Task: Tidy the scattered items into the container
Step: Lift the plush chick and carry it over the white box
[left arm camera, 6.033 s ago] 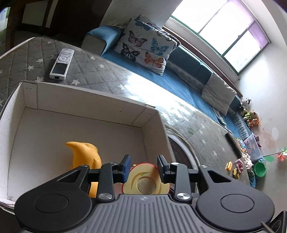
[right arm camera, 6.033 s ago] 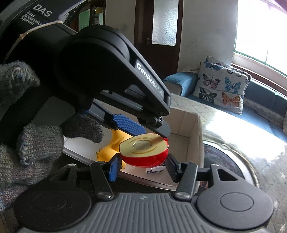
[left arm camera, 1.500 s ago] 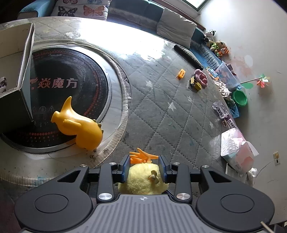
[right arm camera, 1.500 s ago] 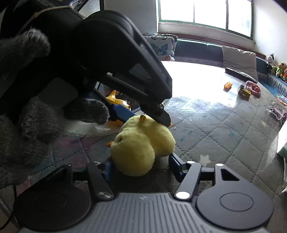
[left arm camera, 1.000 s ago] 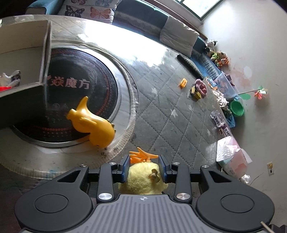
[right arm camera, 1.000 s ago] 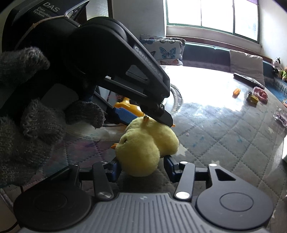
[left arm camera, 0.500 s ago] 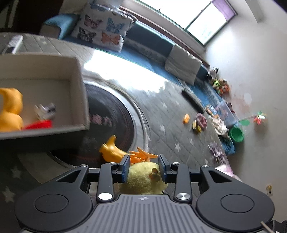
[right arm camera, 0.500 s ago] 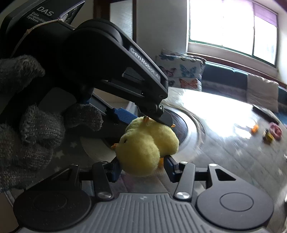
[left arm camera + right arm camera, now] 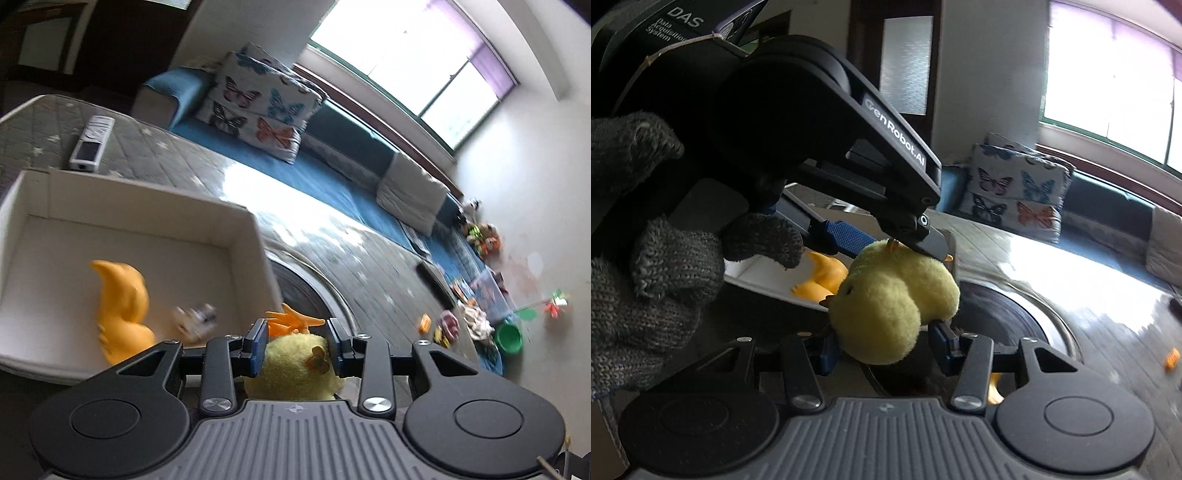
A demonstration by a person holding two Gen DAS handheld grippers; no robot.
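A yellow plush chick (image 9: 295, 365) with orange feet is held by both grippers at once. My left gripper (image 9: 295, 332) is shut on it, blue pads pressed into its sides. In the right wrist view the chick (image 9: 886, 302) hangs between the pads of my right gripper (image 9: 882, 347), while the left gripper (image 9: 895, 246), in a grey gloved hand (image 9: 646, 266), clamps it from above. The white cardboard box (image 9: 243, 229) lies just ahead and to the left. Inside it are an orange rubber duck (image 9: 122, 306) and a small white toy (image 9: 195, 319).
A white remote (image 9: 90, 144) lies on the quilted table beyond the box. Small toys (image 9: 443, 325) sit at the table's right edge, a green bowl (image 9: 509, 336) on the floor. A sofa with butterfly pillows (image 9: 258, 110) runs behind. An orange toy part (image 9: 993, 391) shows under my right gripper.
Both grippers have lifted the chick and carried it left toward the box. The box interior now fills the left of the left wrist view; the orange duck on the table has dropped from sight.
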